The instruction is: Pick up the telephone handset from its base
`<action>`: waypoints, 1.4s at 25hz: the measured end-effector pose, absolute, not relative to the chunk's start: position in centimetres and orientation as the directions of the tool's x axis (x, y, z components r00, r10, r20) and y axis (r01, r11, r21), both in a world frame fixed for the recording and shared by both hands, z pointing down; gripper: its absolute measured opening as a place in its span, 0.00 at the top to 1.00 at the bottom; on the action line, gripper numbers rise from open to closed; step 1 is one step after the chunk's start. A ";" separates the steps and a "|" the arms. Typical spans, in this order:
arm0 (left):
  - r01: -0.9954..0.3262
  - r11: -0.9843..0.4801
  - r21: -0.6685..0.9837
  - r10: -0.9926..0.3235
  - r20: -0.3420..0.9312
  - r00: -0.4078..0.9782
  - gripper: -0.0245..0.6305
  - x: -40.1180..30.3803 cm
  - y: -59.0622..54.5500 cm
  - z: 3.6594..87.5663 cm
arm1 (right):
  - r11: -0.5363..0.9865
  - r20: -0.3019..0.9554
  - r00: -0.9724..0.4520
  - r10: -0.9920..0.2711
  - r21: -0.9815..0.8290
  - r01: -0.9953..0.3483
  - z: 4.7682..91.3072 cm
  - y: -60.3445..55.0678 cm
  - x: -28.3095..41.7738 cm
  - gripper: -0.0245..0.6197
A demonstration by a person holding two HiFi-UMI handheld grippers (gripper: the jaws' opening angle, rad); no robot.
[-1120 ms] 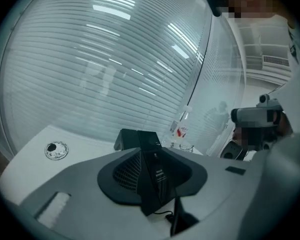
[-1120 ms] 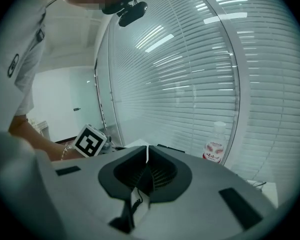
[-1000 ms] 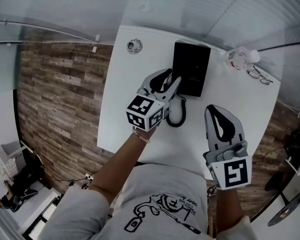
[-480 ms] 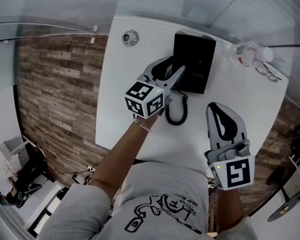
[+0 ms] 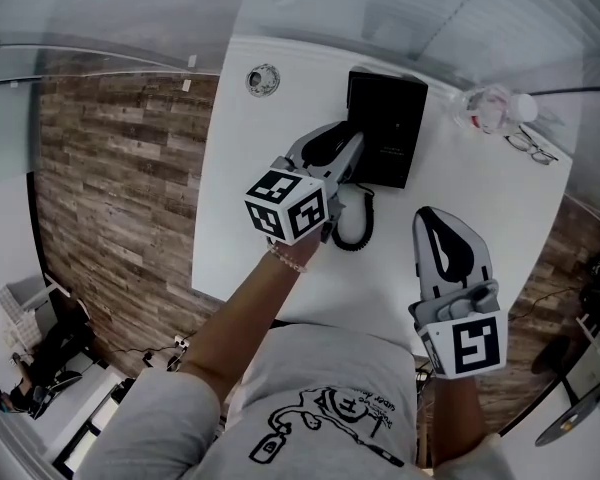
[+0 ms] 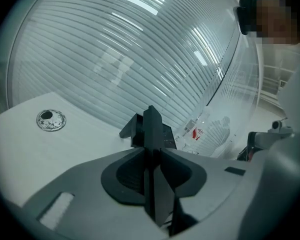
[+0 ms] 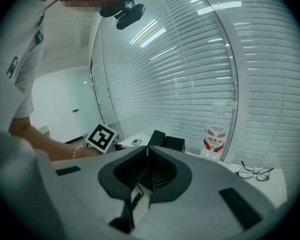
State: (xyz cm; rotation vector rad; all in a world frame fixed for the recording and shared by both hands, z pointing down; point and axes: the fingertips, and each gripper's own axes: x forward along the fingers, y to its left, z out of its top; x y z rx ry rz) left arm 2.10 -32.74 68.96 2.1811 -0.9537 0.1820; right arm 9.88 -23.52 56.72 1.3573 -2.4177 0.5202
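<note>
A: Premises, type?
B: Office — probably a meeting room. Items: white table (image 5: 240, 198); desk telephone (image 5: 385, 128) at its far side; slatted blinds (image 7: 190, 59) beyond; wood-plank floor (image 5: 110, 188) left; water bottle (image 7: 216, 134) and spectacles (image 7: 254, 171) far right.

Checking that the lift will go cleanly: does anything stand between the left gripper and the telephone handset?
Nothing visible does. The left gripper has just been closing its jaws, and the handset is already clamped between them.
</note>
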 end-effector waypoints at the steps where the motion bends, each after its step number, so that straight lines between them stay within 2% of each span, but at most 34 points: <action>1: -0.684 -0.456 0.569 -0.581 0.392 0.714 0.84 2.1 -32.7 68.6 | 0.481 0.442 -0.496 -0.748 -0.155 -0.863 56.5 -23.4 9.9 0.95; 16: -0.668 -0.500 0.551 -0.615 0.317 0.722 0.86 1.5 -30.7 61.2 | 0.452 0.386 -0.463 -0.798 -0.124 -0.883 52.1 -21.9 11.5 0.95; 35: -0.603 -0.603 0.522 -0.669 0.080 0.739 0.87 -1.1 -22.0 42.8 | 0.453 0.233 -0.449 -0.862 -0.039 -0.890 40.0 -16.7 11.2 0.95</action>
